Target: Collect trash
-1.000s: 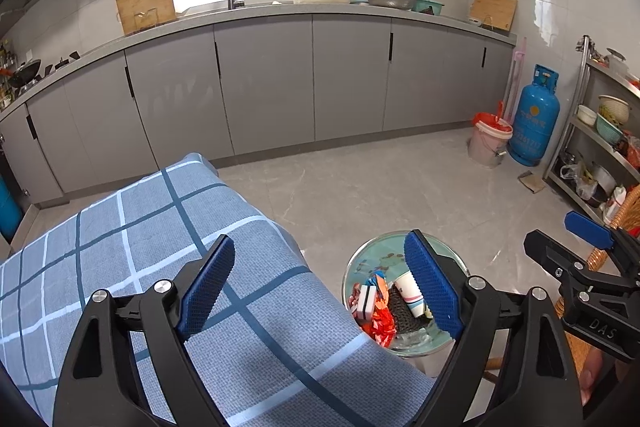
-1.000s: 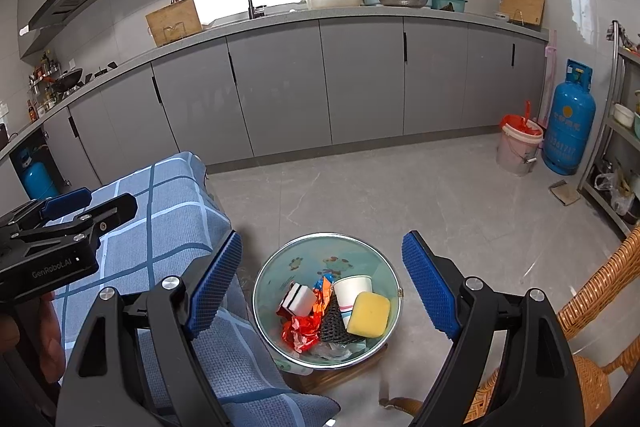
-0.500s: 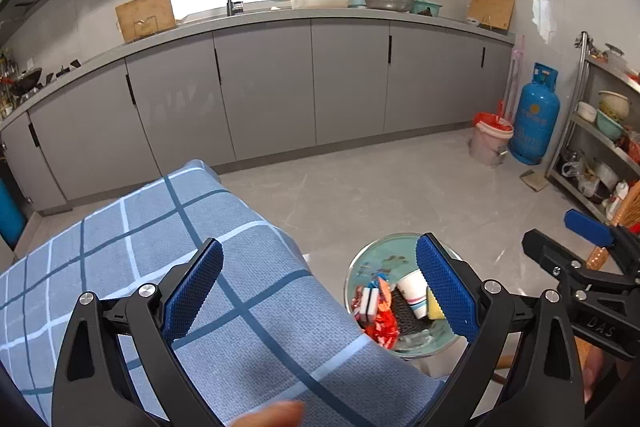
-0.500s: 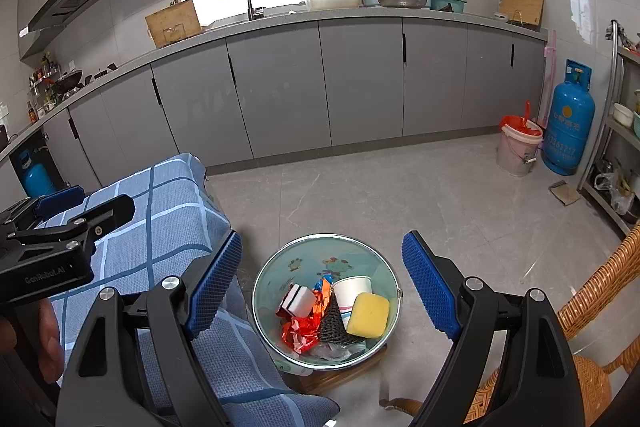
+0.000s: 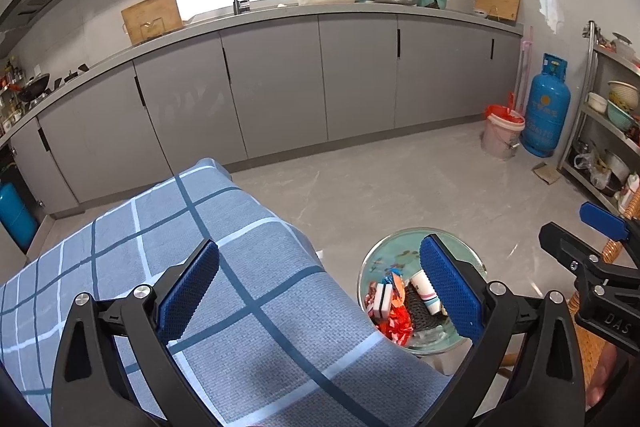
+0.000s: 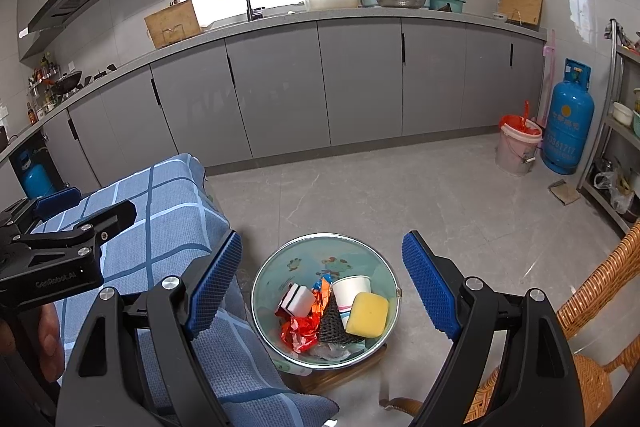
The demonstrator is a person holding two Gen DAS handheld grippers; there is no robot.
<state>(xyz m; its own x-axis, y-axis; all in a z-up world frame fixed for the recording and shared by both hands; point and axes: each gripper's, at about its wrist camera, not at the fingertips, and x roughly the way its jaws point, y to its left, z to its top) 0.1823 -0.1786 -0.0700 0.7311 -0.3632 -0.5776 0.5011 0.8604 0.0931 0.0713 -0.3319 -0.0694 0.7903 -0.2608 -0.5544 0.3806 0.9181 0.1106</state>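
Observation:
A round metal bin (image 6: pixel 320 255) stands on the floor beside the table, and is also seen in the left wrist view as the bin (image 5: pixel 400 239). Inside lie a yellow sponge (image 6: pixel 367 313), a paper cup (image 6: pixel 350 289), a white-and-pink sponge (image 6: pixel 298 301), a red wrapper (image 6: pixel 298 333) and black mesh (image 6: pixel 332 323). My right gripper (image 6: pixel 322 239) hovers open above the bin, nothing between its fingers. My left gripper (image 5: pixel 318 247) is over the corner of the blue checked tablecloth (image 5: pixel 240 227). Its jaws are opening and hold nothing.
A wicker chair (image 6: pixel 592 287) stands right of the bin. Farther back are a bucket with a red bag (image 6: pixel 518 147), a blue gas cylinder (image 6: pixel 566 131) and a metal shelf rack (image 5: pixel 608 131). Grey cabinets (image 6: pixel 360 83) line the far wall.
The left gripper's jaws have spread wider. The right gripper and the bin's contents look the same.

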